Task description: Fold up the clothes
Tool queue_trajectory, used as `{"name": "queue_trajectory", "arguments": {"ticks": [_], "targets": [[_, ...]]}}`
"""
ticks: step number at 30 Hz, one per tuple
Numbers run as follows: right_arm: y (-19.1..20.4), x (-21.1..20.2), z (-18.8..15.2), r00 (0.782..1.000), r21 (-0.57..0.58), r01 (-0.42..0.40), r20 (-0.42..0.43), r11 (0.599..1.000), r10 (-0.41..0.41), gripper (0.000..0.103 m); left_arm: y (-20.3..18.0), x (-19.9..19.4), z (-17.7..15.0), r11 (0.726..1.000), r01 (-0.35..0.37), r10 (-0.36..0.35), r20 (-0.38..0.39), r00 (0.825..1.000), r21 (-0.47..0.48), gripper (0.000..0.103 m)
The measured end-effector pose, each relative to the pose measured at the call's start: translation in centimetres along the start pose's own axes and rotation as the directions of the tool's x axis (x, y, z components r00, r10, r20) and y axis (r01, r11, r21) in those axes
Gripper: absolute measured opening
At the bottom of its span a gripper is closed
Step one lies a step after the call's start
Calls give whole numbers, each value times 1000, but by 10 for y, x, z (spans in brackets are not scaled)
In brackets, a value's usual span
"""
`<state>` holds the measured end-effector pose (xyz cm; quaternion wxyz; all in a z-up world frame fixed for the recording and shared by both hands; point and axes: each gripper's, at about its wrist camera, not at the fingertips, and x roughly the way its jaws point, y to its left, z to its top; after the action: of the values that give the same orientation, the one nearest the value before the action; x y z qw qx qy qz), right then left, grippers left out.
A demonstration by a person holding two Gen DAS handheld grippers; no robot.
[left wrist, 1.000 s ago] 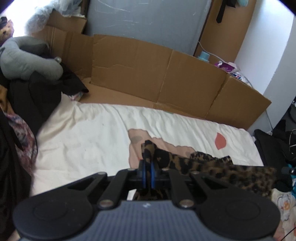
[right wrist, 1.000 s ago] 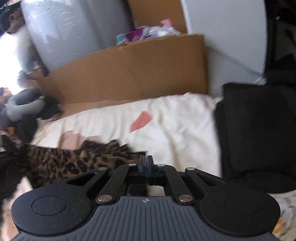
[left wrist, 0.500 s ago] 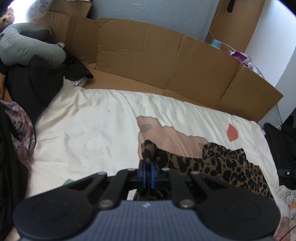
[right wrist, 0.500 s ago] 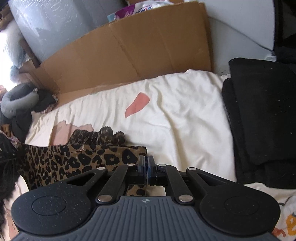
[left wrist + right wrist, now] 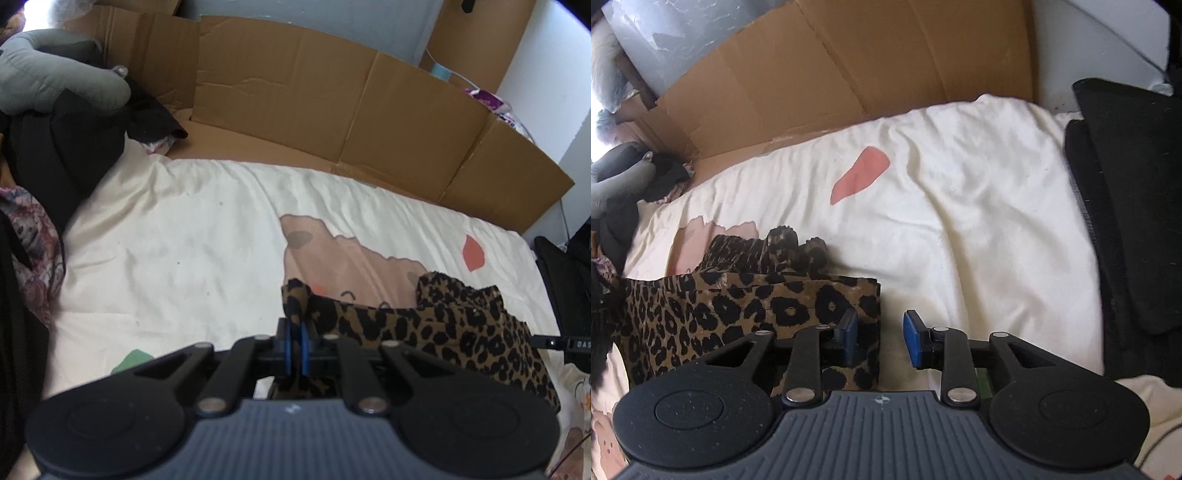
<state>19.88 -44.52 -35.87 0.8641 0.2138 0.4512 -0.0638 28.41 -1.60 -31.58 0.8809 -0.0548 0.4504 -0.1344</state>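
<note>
Cream bedsheet (image 5: 192, 236) spread wide, brown cardboard (image 5: 332, 110) standing along its far edge; black folded clothes (image 5: 1130, 192) piled off the sheet's right side; leopard-print garment (image 5: 746, 306) lying flat on the sheet's near part, doubled over; left gripper (image 5: 294, 341) clamped tight on one raised corner of that garment; right gripper (image 5: 880, 338) just opening above the sheet, blue pads apart, garment's right edge beside its left pad

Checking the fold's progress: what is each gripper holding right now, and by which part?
Left gripper pinches a bunched corner of the leopard-print garment. Right gripper holds nothing; its jaws are opening over the garment's folded edge.
</note>
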Motion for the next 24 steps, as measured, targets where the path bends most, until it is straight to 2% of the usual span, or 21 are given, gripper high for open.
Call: {"name": "queue_trajectory", "arguments": {"ticks": [10,13,20,24], "targets": [[10,31,6,999,-69,-1,-37,998,-2,31,6,14,-2,1000,7,-7,-31,1000,-7,6],[11,38,7,999,-81,-7,-47,997,3,34,7,18,-2,1000,10,-10,-39,999,-8,6],[13,44,8,999,-114,-16,-40,993,12,34,8,21,-4,1000,9,-9,-49,999,-6,6],[19,44,9,999,-140,-27,-49,990,21,16,7,21,-5,1000,4,-5,-50,999,-4,6]]}}
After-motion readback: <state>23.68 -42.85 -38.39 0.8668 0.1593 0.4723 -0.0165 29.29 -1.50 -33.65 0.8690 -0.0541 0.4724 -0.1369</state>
